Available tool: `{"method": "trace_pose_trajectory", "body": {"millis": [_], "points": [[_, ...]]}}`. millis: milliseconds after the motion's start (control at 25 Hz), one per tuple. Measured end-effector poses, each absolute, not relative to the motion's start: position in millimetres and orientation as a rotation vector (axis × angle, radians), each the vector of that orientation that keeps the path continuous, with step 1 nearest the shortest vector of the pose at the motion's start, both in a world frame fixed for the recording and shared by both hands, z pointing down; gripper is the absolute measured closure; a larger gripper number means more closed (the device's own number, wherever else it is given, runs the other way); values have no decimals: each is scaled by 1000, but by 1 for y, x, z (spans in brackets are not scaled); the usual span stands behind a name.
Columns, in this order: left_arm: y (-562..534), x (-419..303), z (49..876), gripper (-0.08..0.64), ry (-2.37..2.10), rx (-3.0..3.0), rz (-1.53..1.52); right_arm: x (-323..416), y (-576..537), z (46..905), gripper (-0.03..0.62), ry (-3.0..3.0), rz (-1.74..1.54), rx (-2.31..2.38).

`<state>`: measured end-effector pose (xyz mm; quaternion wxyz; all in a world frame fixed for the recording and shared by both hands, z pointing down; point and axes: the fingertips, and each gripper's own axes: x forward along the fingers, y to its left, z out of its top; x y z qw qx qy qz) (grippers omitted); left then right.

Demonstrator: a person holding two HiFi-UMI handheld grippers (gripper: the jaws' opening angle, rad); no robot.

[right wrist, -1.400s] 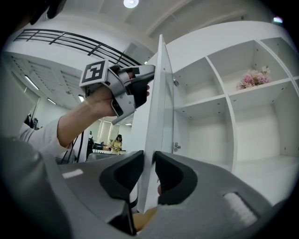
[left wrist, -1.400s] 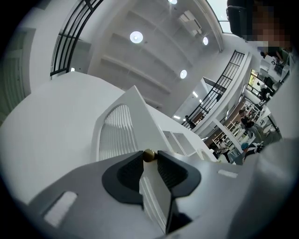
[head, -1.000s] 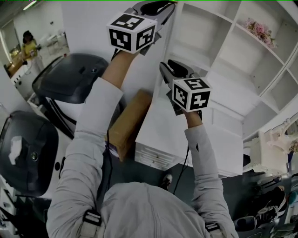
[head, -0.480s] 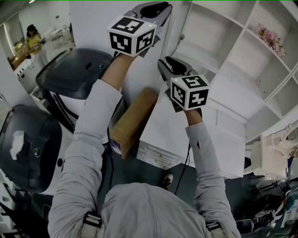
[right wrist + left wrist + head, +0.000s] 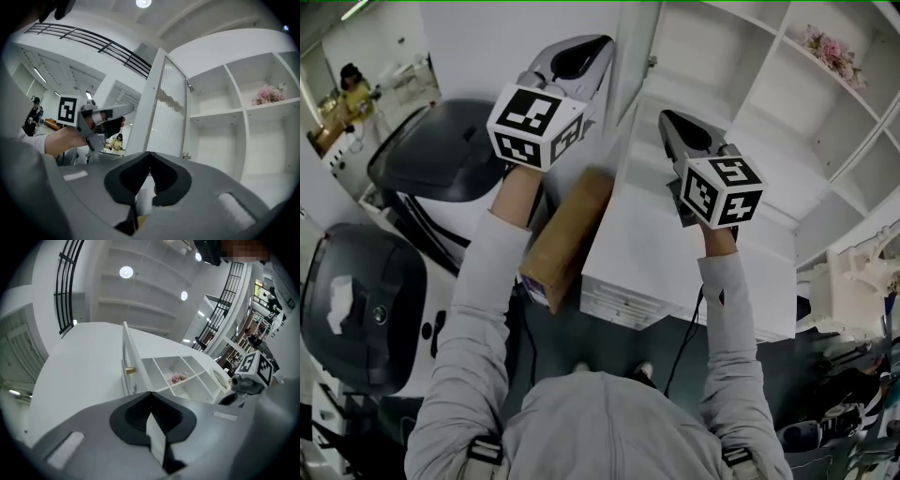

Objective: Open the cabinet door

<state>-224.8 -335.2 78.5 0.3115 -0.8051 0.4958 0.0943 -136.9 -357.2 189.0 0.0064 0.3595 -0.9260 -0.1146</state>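
Ahead of your left gripper (image 5: 150, 395), just beyond and slightly left of its tips, the cabinet door (image 5: 132, 357) stands swung out from the cabinet with its free edge turned toward you. A small brass knob (image 5: 130, 371) sits on that edge region, close above the gripper's tips but apart from them. This gripper's jaws have just been closing and now meet, with nothing between them.

Your right gripper (image 5: 150, 155) has the same door straight ahead and a little above its tips, showing the ribbed inner panel. To that gripper's right lie the open white shelves (image 5: 220, 115), with pink flowers (image 5: 268, 95) in an upper compartment. Its jaws have also just been closing and now sit together, empty.

From the head view, the door is between the two grippers. Your left gripper is on the door's outer side, near it, and your right gripper is on the shelf side, lower and farther out. Neither gripper touches the door. A cardboard box (image 5: 567, 234) leans below your left forearm, beside the cabinet's lower drawers.
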Motion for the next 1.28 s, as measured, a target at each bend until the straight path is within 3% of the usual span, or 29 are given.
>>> {"method": "trace_pose_trajectory", "body": {"millis": [360,800,1280], "points": [[-308,-133,136,545,1236,-2187,149,-40,-333,200,591,-2764,-497,1211],[-295,-5,218,545,1094,-2335,-34,118,-311,246,591,-2628,-401,1366],[-293,4,278,543,1221,-2366,-89,184,-299,293,592,-2613,-283,1460]]}}
